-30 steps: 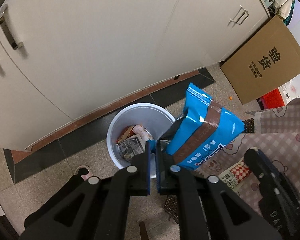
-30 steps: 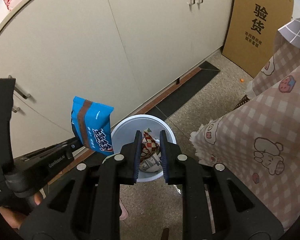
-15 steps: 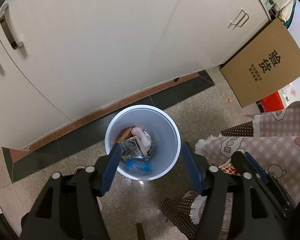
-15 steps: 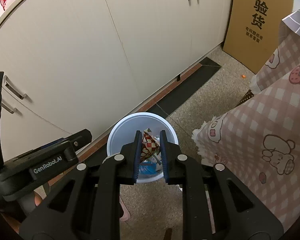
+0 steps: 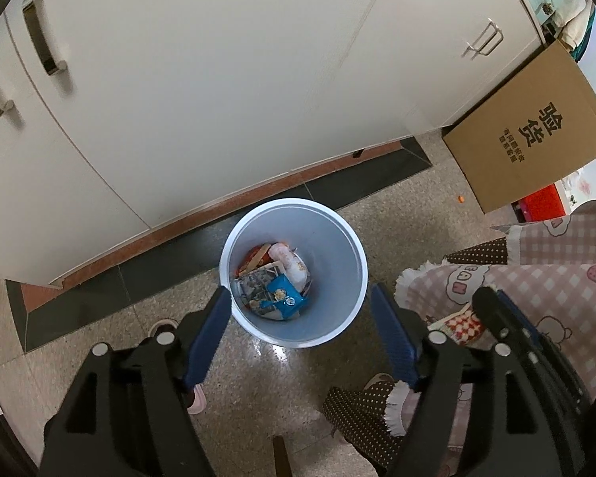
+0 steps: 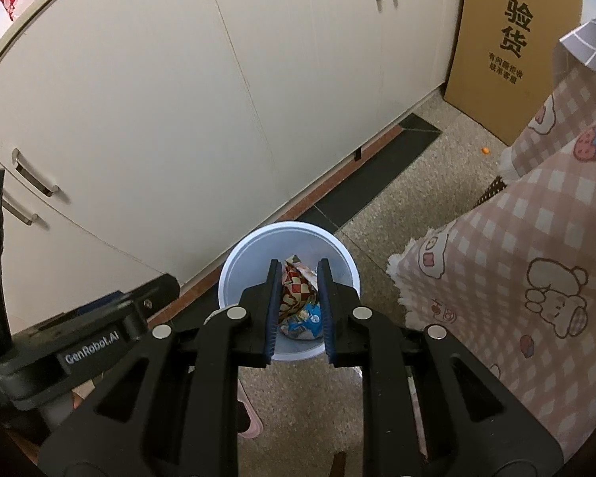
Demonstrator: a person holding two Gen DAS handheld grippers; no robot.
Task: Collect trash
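A white round bin [image 5: 339, 238] stands on the speckled floor by the cabinets; it also shows in the right wrist view [image 6: 242, 262]. Several wrappers lie inside, with the blue snack bag [image 5: 284, 298] on top. My left gripper [image 5: 301, 294] is open and empty above the bin's near rim. My right gripper [image 6: 298, 268] is shut on a red-and-white checkered wrapper [image 6: 294, 288] and holds it over the bin. The blue bag [image 6: 308, 318] shows below it. The checkered wrapper [image 5: 459, 324] also peeks out at the right of the left wrist view.
Cream cabinet doors [image 5: 218, 79] stand behind the bin. A cardboard box [image 5: 536, 127] leans at the right. A pink checked tablecloth [image 6: 536, 258] hangs at the right. The left gripper's body [image 6: 79, 342] is at the lower left of the right view.
My left gripper opened and let go of the blue snack bag, which fell into the bin. My right gripper stays shut on the checkered wrapper above the bin.
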